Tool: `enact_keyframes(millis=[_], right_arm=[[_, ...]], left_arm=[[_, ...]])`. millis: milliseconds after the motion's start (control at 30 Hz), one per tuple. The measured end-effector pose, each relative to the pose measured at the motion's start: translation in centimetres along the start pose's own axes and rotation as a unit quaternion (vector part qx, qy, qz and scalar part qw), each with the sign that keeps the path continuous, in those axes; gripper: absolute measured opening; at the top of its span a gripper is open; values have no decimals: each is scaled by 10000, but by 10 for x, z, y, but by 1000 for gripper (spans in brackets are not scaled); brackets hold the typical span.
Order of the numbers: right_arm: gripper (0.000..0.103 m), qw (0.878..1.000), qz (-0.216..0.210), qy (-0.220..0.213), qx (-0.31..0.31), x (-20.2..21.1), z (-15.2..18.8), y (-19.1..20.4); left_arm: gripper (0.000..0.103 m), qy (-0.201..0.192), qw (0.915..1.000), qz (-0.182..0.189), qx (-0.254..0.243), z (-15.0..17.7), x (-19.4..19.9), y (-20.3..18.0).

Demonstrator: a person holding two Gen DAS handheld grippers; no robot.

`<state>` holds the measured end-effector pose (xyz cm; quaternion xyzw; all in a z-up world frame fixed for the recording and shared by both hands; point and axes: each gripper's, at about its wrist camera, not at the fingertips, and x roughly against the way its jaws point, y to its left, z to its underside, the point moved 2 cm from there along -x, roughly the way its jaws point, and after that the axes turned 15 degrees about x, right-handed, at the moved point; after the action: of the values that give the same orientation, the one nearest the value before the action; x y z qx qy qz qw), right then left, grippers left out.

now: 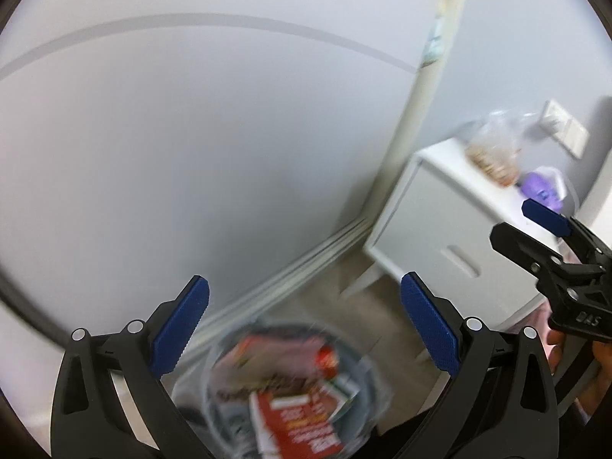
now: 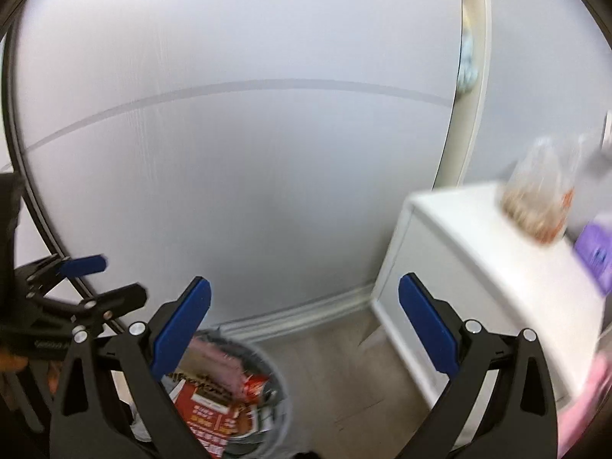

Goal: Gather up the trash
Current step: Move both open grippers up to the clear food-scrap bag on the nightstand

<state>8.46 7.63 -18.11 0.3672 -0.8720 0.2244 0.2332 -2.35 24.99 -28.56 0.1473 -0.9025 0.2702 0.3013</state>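
jaws first: left gripper [image 1: 306, 329] stands spread wide with nothing between its blue pads [image 1: 179, 329], and right gripper [image 2: 304, 329] is spread just as wide and just as empty. both hang above the trash bin [image 1: 290, 390], which sits on the floor below the fingers, by the baseboard of the pale wall [image 1: 191, 134]. the bin already holds a red printed carton [image 1: 302, 420], a pinkish wrapper [image 2: 214, 355] and other packaging too smeared to sort.

judging from the empty jaws over a filled bin, the step in hand looks like going for the next piece of trash. to do it well, swing toward the white cabinet [image 1: 440, 229] with the jaws kept wide, settle the hand so the view stops blurring, and come at the chosen piece from its free side. the clear bag will likely crumple, so pinching a gathered fold near its top should hold better than squeezing its loose belly. keep the two grippers apart; the right one sits close beside the left in the left wrist view.

counted: two grippers, one bin, one cabinet. on the cabinet top, well apart from the bin, one clear bag of brownish bits [image 1: 493, 149] and one purple packet [image 1: 543, 191] just beside it. whether more lies behind them i cannot tell.
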Motion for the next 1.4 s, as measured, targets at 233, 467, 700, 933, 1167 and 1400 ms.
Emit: enact_keyframes(millis=[233,467,700,933,1167,1400], right_arm=[[96,9977,545,-140,386,52,-25,-40],[96,9956,652,-140,-659,71,-25,-102],[96,9833,1276,-111,-1293,81,-1,-173],[96,9762,1654,-86,-1403,85,11,-230],[96,9745,1749,162,-1393,73,19,-268],[96,9703,1719,301,-1677,51,27,-293]], left_arm=[[97,-174,9976,583,-330,-37,11,-73],[97,-146,9924,1082,-567,-64,19,-138],[97,-77,9842,1426,-1047,-81,8,-195],[97,51,9755,1627,-1480,-88,-23,-248],[97,203,9703,1733,-1673,-92,-57,-285],[97,310,9657,1770,-1876,-95,-90,-312]])
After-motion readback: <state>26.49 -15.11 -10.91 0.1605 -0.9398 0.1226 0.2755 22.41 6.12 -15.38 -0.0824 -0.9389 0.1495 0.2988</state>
